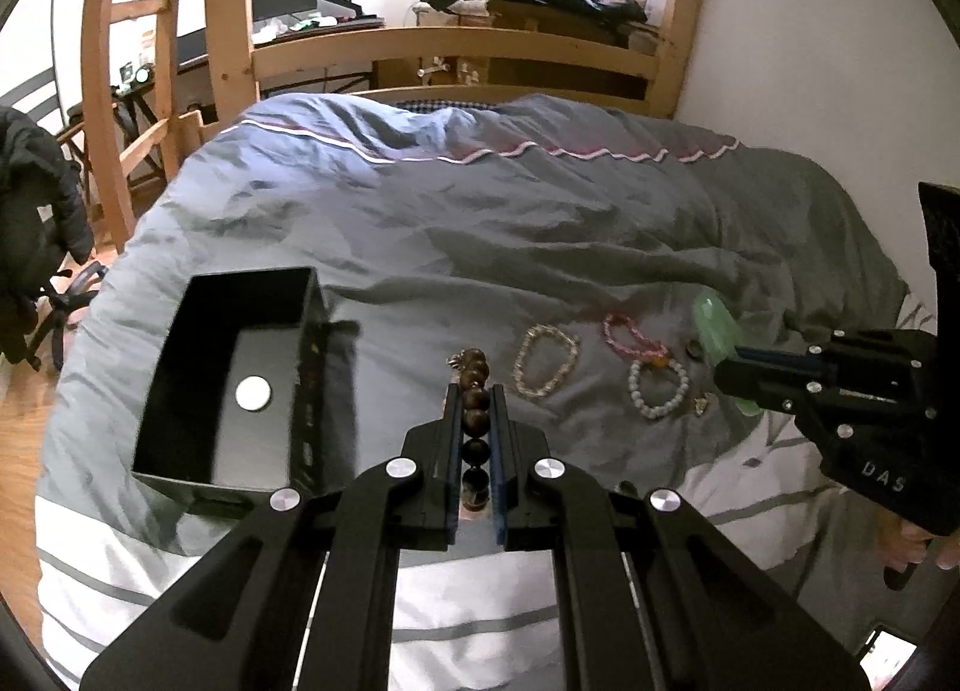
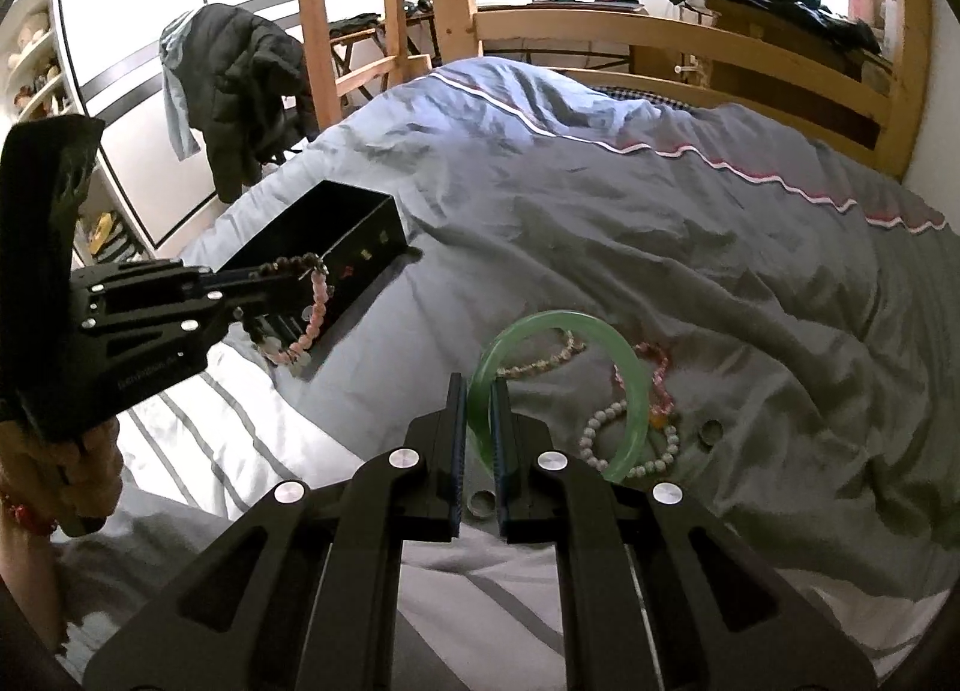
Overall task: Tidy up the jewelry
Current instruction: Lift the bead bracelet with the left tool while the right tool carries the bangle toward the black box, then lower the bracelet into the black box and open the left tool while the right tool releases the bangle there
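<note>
We had the left gripper (image 1: 475, 391) clenched on a brown bead bracelet (image 1: 474, 379), its beads pinched between the two pads and the rest of the loop dangling pinkish below the tool in the right wrist view; from that claw the black box (image 1: 180, 391) sat at about nine o'clock, just beside it, open-topped, and the only thing we could see inside was a white disc (image 1: 253, 393). Our right gripper (image 2: 478, 391) was closed on the green bangle (image 2: 630, 367), which stood tilted up off the grey duvet (image 2: 600, 223). Outward from there, at roughly one to two o'clock of the right claw, lay what was left: a pale gold bracelet (image 1: 545, 360), a pink bracelet (image 1: 630, 334), a white bead bracelet (image 1: 657, 388), a dark ring (image 2: 711, 430) and a small charm (image 1: 701, 404). We judged the job barely begun; two pieces were lifted but neither was in the box yet, and five more waited on the bed.
</note>
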The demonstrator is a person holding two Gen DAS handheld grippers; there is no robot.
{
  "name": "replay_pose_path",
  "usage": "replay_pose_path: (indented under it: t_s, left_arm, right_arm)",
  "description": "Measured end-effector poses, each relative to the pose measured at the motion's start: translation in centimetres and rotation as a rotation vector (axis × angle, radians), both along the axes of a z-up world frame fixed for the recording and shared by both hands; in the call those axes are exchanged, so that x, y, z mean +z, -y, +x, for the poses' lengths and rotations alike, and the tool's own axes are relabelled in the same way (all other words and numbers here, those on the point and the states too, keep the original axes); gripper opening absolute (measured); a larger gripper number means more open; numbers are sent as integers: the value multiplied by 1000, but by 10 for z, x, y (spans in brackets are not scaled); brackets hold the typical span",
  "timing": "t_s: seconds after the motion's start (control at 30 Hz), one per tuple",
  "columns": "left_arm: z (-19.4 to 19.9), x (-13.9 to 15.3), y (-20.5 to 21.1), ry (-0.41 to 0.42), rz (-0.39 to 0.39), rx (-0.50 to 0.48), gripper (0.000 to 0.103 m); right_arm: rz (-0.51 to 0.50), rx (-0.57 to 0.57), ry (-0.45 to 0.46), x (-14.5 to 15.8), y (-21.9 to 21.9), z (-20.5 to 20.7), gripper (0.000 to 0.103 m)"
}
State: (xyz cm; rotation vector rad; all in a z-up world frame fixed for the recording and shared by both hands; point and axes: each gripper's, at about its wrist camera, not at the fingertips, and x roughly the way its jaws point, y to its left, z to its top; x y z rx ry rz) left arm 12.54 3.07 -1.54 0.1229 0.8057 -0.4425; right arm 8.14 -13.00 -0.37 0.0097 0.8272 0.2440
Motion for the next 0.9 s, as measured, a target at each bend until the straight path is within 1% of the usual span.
replay_pose_path:
  t_s: [0.27,0.53,0.73,0.9]
  left_arm:
    - [11,6,-24,23,-1,37,8]
    - [32,9,-59,25,-23,92,8]
    - [51,6,-97,6,-63,160,8]
    - [62,-3,-113,-14,-84,178,8]
  right_arm:
    - [-26,15,-8,3,-25,23,9]
    - [-34,45,-22,0,-52,47,9]
    - [-36,75,-28,-1,-80,75,9]
    - [-32,121,-27,-4,-112,97,9]
